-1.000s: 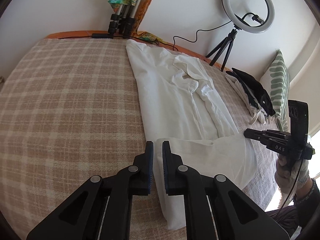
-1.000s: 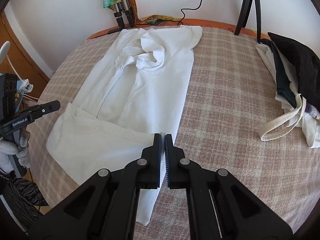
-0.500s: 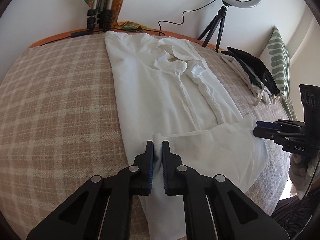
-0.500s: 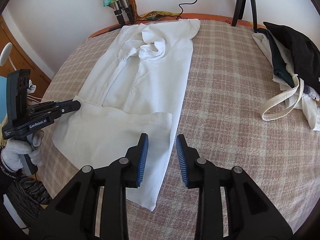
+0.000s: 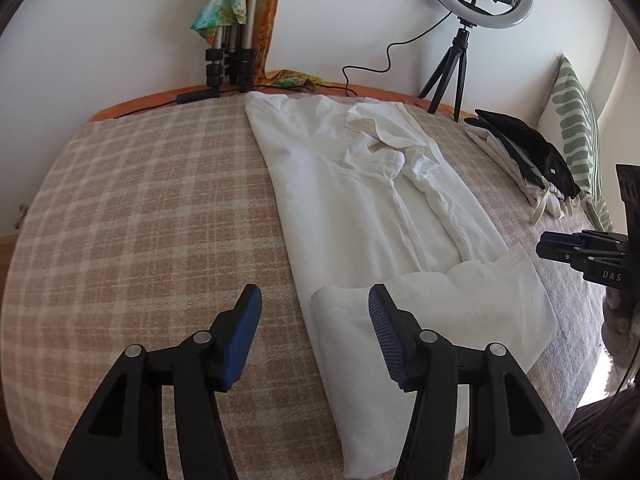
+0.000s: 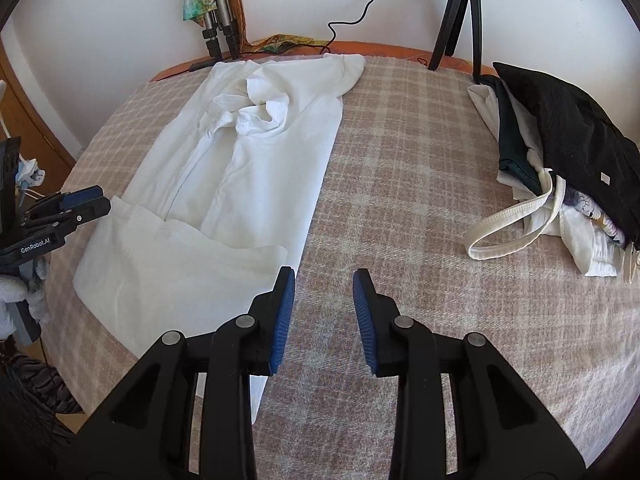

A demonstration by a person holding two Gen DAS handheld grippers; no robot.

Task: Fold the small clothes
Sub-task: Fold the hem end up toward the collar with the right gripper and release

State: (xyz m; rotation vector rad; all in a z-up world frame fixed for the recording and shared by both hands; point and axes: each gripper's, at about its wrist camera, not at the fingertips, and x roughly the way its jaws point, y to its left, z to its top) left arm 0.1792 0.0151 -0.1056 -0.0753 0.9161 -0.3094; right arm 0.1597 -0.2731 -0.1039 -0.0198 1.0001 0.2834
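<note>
1. The left gripper hung over the beige-and-cream checked woollen blanket, jaws spread wide and gripping nothing, blue ribbed pads facing each other.
2. The long white cotton garment lay flat along the blanket, its near hem end doubled up onto the body in a broad fold.
3. That fold's near-left corner sat between the left gripper's fingers in the left wrist view, cloth untouched by either pad.
4. The right gripper floated just beside the garment's right edge, jaws wide apart and empty, over bare blanket.
5. The left finger of the right gripper overlapped the white cloth's edge in the right wrist view; contact could not be told.
6. The garment's far end was rumpled, with the collar area bunched near the orange bed edge.
7. A loose pile of black and white clothes sat well apart to the right, a cream strap looping out of it.
8. A white ring light on a black tripod stood at the wall, near a green-patterned white cushion.
</note>
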